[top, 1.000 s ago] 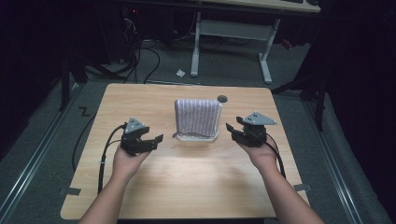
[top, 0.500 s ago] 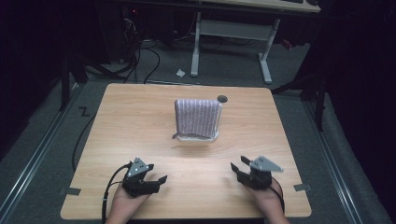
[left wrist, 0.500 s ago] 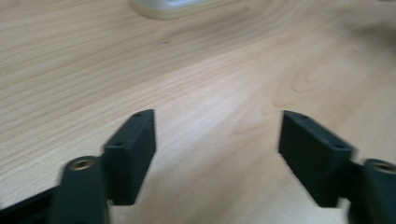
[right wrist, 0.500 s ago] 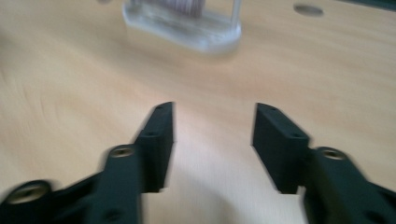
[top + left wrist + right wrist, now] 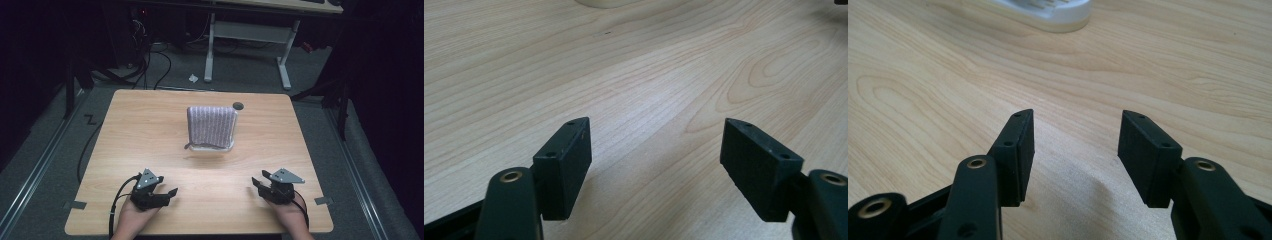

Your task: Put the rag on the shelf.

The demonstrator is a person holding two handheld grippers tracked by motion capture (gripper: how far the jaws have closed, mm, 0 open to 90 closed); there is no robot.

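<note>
Grippers both rest low at table's (image 5: 150, 125) near edge: left gripper (image 5: 167, 194) at 7 o'clock, right gripper (image 5: 259, 185) at 5 o'clock, each w/ jaws spread wide, nothing between them. Striped cloth (image 5: 212, 125), draped upright over a white stand (image 5: 212, 148), sits at table centre, toward 12 o'clock and well apart from both grippers.

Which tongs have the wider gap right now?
The left tongs. Their two black jaws stand farther apart over the wooden table than those of the right tongs. Both are empty.
</note>
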